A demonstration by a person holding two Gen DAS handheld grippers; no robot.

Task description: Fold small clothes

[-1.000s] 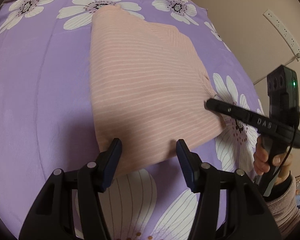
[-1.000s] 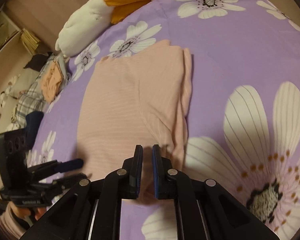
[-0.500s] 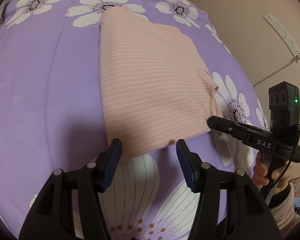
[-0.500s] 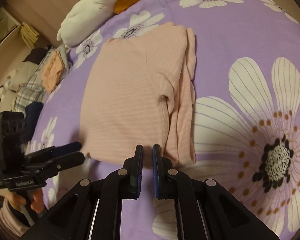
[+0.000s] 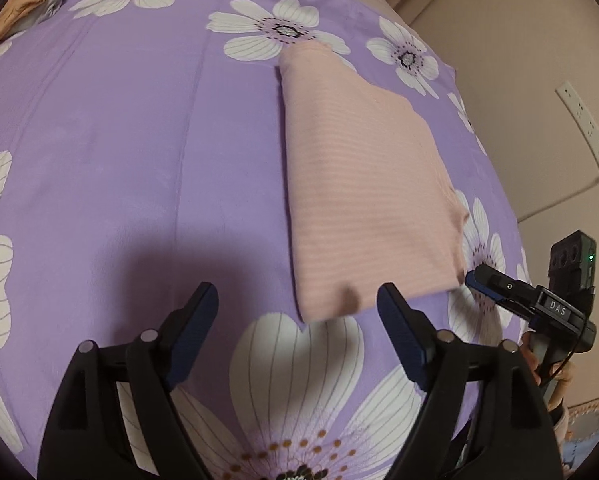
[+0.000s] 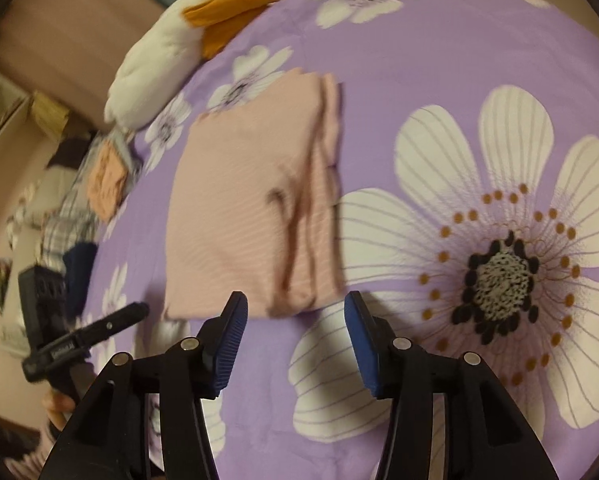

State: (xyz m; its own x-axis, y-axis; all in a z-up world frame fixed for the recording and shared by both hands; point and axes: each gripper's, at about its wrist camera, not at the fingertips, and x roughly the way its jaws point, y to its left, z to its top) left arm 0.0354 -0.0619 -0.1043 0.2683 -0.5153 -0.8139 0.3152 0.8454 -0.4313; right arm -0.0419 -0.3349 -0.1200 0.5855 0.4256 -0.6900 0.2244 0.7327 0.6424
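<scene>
Left wrist view: the left gripper (image 5: pixel 297 306) hangs over the purple flowered bedsheet (image 5: pixel 119 160), its jaws opening wide with nothing between them. The folded pink striped garment (image 5: pixel 359 200) lies flat on the bed just ahead and to the right, its near edge close to the right finger. At the far right the right gripper (image 5: pixel 473 278) is held by a hand (image 5: pixel 555 380), its tip just beside the garment's near right corner, not gripping it.

Right wrist view: the right gripper's jaws are opening too, at a middling width and empty; the garment (image 6: pixel 251 208) sits just beyond the fingertips, its stacked folded edges showing along the right side. The left gripper (image 6: pixel 133 314) shows at the lower left, clear of the cloth. A white and orange plush toy (image 6: pixel 171 52) and a heap of other clothes (image 6: pixel 87 196) lie further off at the bed's edge.

I judge this piece folded and let go. The next move likely calls for carrying it aside or fetching another piece from the heap.
</scene>
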